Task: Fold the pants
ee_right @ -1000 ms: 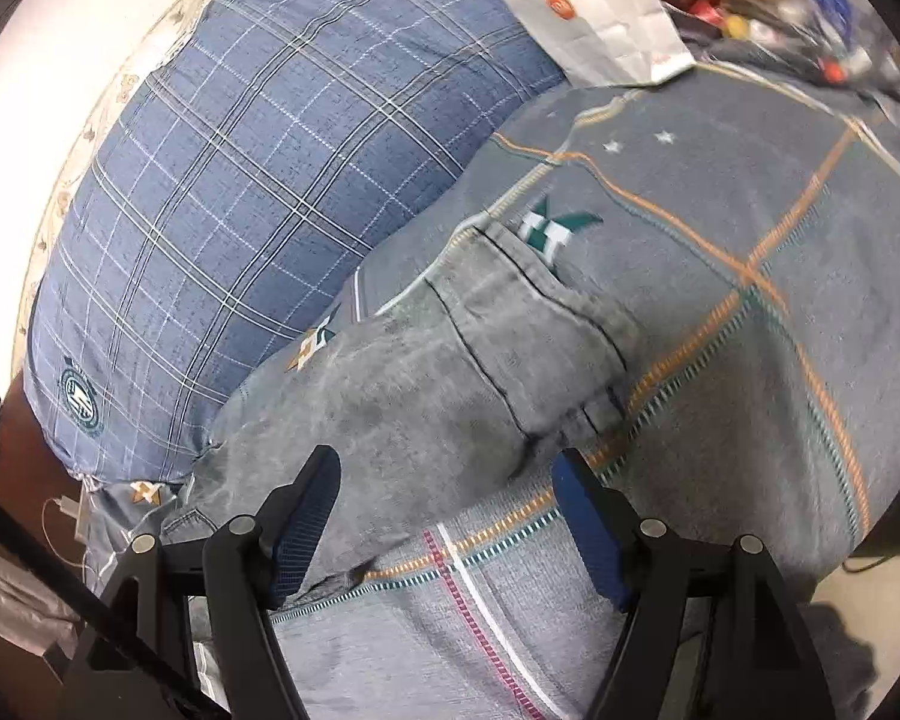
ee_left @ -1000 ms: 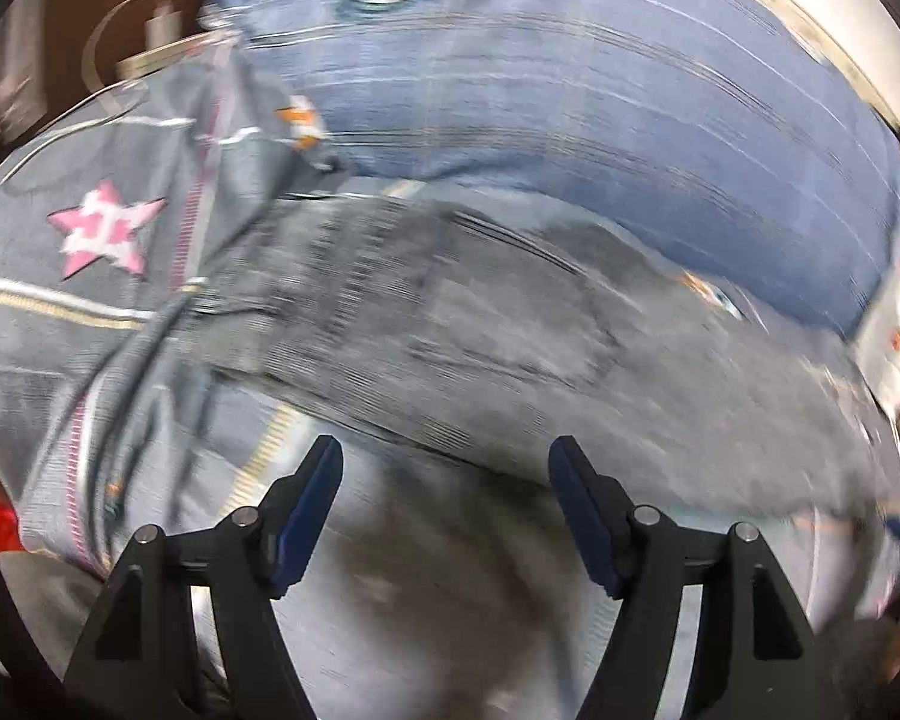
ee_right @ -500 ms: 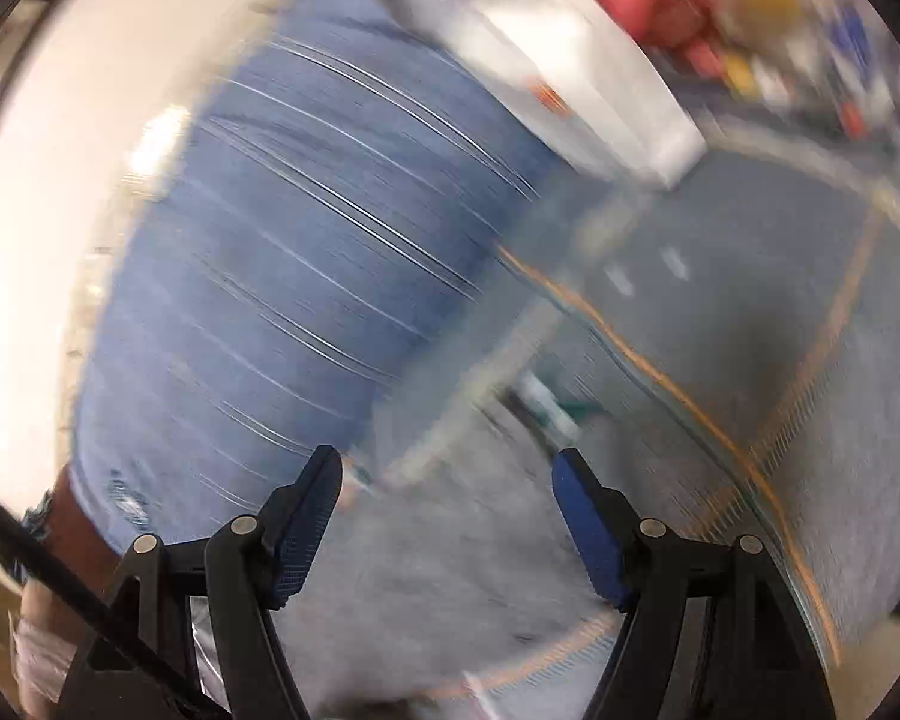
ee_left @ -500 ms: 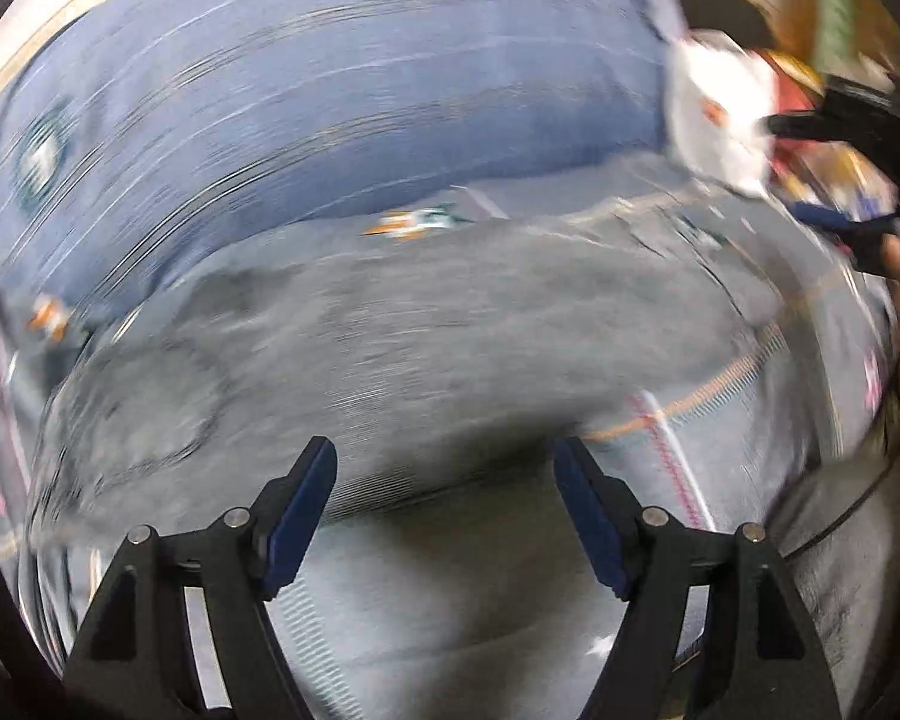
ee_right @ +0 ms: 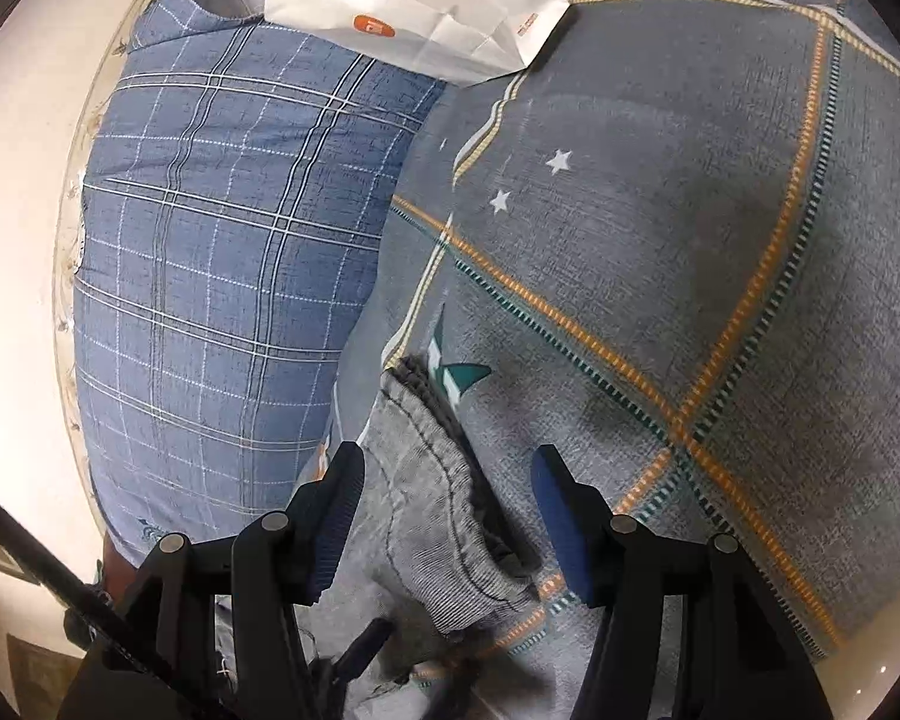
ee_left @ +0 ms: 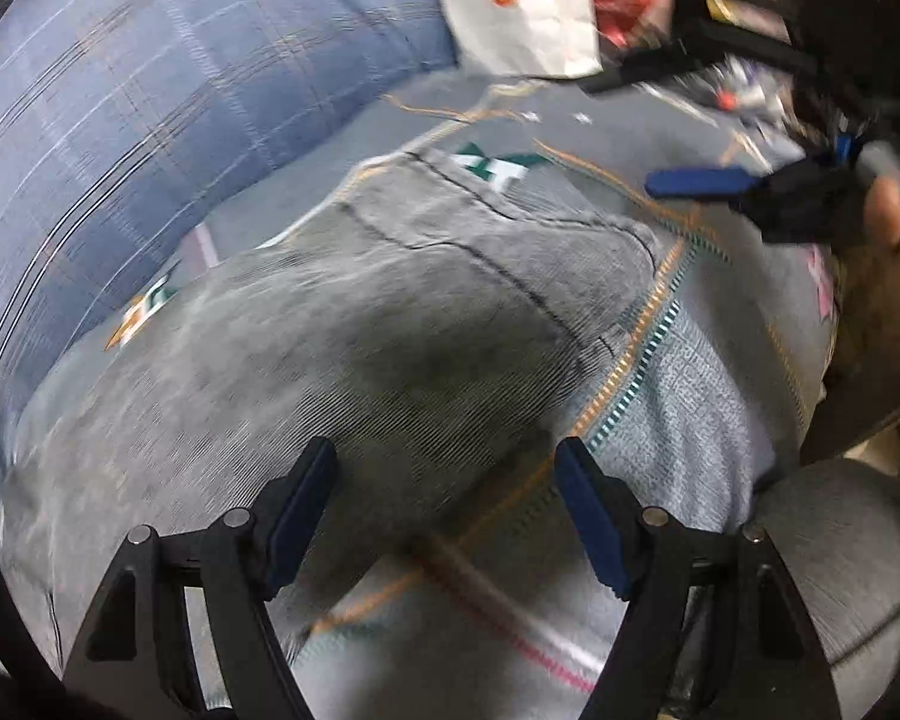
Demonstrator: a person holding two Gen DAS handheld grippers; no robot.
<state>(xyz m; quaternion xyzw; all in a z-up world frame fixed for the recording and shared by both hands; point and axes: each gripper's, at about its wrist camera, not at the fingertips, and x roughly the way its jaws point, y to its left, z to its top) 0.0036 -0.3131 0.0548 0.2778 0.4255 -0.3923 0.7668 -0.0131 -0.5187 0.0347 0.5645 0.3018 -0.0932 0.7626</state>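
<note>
Grey denim pants (ee_left: 354, 348) lie folded on a grey patterned bedsheet (ee_left: 678, 396). My left gripper (ee_left: 444, 516) is open and empty, low over the pants' near edge. My right gripper (ee_right: 447, 516) is open and empty, its fingers straddling the pants' end (ee_right: 432, 480), which looks like a hem or waistband. The right gripper's blue fingers (ee_left: 702, 183) also show in the left wrist view at the upper right, held by a hand.
A blue plaid pillow (ee_right: 222, 276) lies along the left beside a cream wall (ee_right: 18, 192). A white paper bag (ee_right: 414, 12) rests at the pillow's far end. Cluttered items (ee_left: 744, 90) sit at the far right. The bedsheet (ee_right: 690, 252) stretches to the right.
Both views swung quickly. The left gripper turned right along the pants toward their far end. The right gripper dropped closer to the pants' end. Both stayed open.
</note>
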